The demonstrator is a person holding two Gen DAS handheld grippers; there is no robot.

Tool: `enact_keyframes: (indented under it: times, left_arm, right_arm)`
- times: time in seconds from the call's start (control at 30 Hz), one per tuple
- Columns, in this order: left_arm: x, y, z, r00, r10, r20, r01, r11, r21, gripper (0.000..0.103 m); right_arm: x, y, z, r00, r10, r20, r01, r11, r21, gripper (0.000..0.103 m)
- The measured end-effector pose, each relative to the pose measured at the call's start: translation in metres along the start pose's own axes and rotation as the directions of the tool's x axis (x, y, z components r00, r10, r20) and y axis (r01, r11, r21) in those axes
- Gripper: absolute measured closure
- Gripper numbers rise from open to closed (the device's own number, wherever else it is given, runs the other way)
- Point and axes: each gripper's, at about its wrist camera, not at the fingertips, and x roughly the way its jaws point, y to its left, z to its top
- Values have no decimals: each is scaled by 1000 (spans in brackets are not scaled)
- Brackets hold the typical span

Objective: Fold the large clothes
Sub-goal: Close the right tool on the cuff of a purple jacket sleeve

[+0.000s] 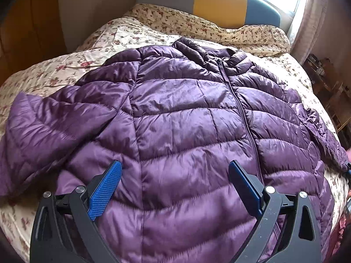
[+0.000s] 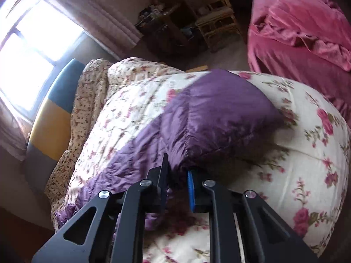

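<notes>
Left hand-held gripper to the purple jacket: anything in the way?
Nothing visible. The left hand-held gripper hangs open right over the purple jacket, which lies flat on the floral quilt with nothing on top.

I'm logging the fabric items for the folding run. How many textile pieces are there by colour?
Purple: 1, the puffer jacket
Floral cream: 2, the quilt and the small-print cover
Pink: 1, the blanket
Total: 4
</notes>
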Motion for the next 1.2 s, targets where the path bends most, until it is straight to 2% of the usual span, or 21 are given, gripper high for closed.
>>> enact_keyframes:
  times: [0.27,0.4,0.53,0.73,0.97,1.03,1.07,1.1,1.2]
  left_arm:
    - [14,14,12,999,-33,-3,33,999,-32,6]
    - [12,25,16,999,-41,8,42,997,-61,6]
    - [10,34,17,999,-41,10,41,995,-93,6]
    - [5,46,12,999,-33,18,36,991,-132,6]
    - [0,50,12,999,-19,28,23,992,-121,6]
    - [-1,51,12,999,-23,30,27,992,-121,6]
    - [-1,51,12,999,-25,31,29,992,-122,6]
    - [-1,51,12,999,-28,33,32,992,-119,6]
    - [0,52,12,999,-30,33,34,993,-113,7]
  right_arm:
    - [6,81,-13,990,136,-32,-139,981,-135,92]
    - [7,136,-38,970,223,-95,-239,942,-234,93]
    - [12,190,-75,947,271,-173,-315,888,-336,94]
    - [22,247,-142,913,279,-297,-390,809,-439,94]
    - [27,286,-210,884,239,-403,-437,729,-527,91]
    - [30,288,-222,877,225,-424,-443,719,-535,78]
    - [31,287,-226,875,223,-430,-444,723,-529,61]
    - [33,285,-229,880,217,-421,-432,732,-526,54]
    - [38,277,-232,888,211,-407,-406,776,-482,47]
